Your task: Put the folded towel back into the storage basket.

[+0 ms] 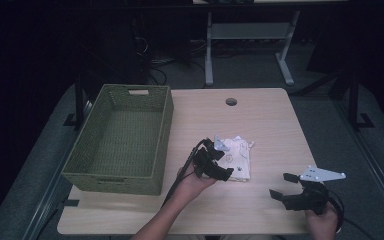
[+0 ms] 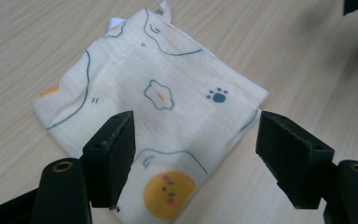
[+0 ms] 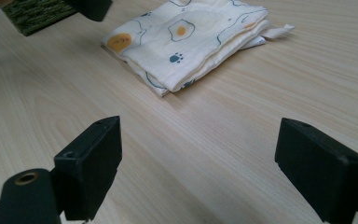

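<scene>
Cream folded cloth [image 2: 154,107] lies right under my wide-open left gripper [image 2: 196,149]; my open, empty right gripper [image 1: 286,186] waits farther from the cloth.

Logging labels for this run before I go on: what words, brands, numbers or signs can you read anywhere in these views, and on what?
None: no readable text in these views.
Folded cloth: printed pictures only (fried eggs, a paw print, a round orange face), no letters.
Small white tag at the cloth's edge: too small to tell if anything is printed.
Green basket, table: no markings.
</scene>
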`<state>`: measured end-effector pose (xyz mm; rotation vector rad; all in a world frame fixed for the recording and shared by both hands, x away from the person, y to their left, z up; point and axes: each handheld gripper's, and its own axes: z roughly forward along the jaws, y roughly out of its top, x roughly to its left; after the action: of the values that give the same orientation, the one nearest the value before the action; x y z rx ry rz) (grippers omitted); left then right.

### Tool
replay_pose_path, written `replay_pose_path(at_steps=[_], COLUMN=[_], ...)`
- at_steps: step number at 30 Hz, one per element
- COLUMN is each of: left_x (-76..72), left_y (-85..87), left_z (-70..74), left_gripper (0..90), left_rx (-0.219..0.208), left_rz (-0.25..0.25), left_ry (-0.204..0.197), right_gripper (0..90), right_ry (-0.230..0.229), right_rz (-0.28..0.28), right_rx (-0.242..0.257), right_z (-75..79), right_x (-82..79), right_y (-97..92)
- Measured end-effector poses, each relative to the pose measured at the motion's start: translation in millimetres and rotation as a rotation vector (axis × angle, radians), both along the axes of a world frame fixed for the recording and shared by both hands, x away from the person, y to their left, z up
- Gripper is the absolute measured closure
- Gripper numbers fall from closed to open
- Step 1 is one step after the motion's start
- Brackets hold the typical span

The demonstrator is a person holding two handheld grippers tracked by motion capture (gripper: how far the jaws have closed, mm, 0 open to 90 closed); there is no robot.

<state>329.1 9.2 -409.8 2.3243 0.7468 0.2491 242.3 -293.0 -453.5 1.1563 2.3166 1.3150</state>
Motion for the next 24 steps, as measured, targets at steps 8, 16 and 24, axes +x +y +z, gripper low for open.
replay_pose_path(at_steps=[8, 16, 24], left_x=[23.2, 43.3, 53.5], left_y=[-17.1, -35.1, -44.0], left_z=[-7.1, -20.7, -38.3], left_gripper=[34.2, 36.8, 38.7], left_rx=[0.051, 0.121, 0.204], left_rz=[0.024, 0.058, 0.112], left_ry=[0.023, 0.068, 0.118], right_gripper=[14.3, 14.3, 14.3], right_ry=[0.012, 0.007, -0.004], right_rz=[0.005, 0.007, 0.015], right_rx=[0.002, 0.01, 0.003], right_z=[-1.4, -0.7, 0.4], right_x=[1.9, 1.9, 0.3], right_y=[0.2, 0.3, 1.4])
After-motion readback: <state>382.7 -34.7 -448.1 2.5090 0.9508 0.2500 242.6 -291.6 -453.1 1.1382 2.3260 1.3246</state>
